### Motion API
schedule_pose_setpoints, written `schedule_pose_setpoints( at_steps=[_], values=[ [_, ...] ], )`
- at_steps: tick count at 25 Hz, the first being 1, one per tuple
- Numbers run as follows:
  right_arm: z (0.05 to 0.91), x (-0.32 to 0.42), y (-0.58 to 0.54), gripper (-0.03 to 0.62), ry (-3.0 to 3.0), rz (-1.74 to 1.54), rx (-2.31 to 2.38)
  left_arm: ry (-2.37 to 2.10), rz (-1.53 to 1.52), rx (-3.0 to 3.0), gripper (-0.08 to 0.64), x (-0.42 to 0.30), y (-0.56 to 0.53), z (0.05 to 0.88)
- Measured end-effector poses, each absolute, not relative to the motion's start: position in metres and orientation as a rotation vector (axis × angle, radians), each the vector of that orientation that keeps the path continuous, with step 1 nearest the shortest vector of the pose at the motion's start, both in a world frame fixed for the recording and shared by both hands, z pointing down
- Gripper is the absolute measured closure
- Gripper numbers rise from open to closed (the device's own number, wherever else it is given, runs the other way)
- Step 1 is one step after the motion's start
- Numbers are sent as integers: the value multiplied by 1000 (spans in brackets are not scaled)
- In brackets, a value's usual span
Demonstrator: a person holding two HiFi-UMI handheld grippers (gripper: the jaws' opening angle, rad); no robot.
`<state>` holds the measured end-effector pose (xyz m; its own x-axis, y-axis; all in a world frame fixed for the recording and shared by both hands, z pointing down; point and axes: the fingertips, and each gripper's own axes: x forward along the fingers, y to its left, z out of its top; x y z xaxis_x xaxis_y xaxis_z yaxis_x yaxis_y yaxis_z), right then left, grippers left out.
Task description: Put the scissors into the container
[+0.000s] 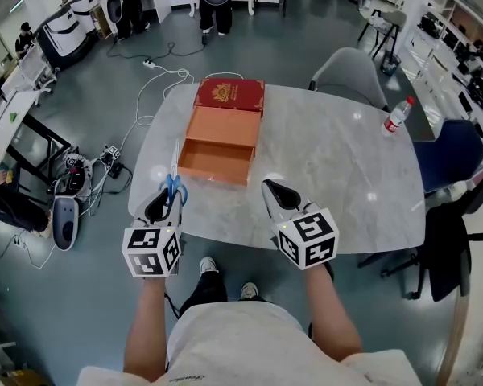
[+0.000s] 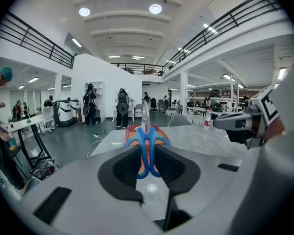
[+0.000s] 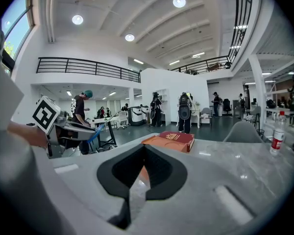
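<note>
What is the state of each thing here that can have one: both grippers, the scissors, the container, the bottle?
Left gripper: shut on the blue handles.
Right gripper: shut, nothing between its jaws.
Scissors: blades closed, pointing away from the person.
Container: open, looks empty.
Bottle: upright, cap on.

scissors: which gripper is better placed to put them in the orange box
Left. The left gripper is shut on the blue-handled scissors, and the open orange box lies just ahead of it. The right gripper is shut and empty.
</note>
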<state>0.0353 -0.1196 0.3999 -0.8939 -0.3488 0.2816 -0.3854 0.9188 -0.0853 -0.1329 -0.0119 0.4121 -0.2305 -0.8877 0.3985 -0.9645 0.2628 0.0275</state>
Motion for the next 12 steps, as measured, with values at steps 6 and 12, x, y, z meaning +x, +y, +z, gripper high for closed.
schedule_pose_setpoints(
  at_steps=[6,12],
  values=[
    [403,19,-144,588,-2803,206,595,-2165,366,1729,480,-156,-34,422],
    [406,0,-174,588,-2756,209,685,-2063,432,1827,480,-179,-70,432]
  ],
)
